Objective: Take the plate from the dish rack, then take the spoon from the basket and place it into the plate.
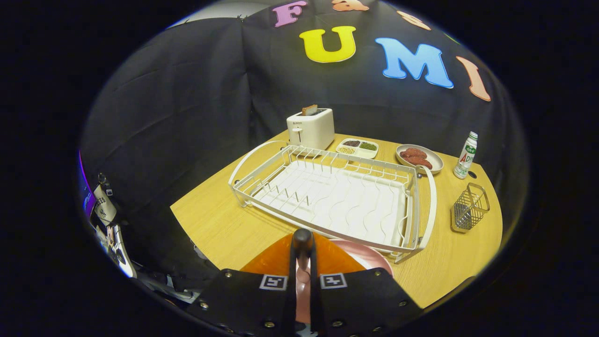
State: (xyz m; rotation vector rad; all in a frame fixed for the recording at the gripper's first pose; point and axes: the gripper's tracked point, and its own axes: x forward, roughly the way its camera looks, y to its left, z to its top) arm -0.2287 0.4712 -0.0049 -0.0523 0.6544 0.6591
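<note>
My gripper [303, 255] is shut, and the dark rounded end of the spoon handle [302, 238] sticks up between its fingertips; the spoon's bowl is hidden below the fingers. Directly under the fingers the pink plate [369, 256] lies flat on the wooden table, just in front of the near edge of the white dish rack [327, 199]. The rack's slots hold nothing. The small wire basket [470, 208] stands to the right of the rack and looks empty.
Behind the rack stand a white toaster [311, 128] with a slice in it, a divided snack tray [357, 148], a dish of sausages [419, 158] and a small bottle [466, 155]. The table's left edge [187, 224] drops off near the fingers.
</note>
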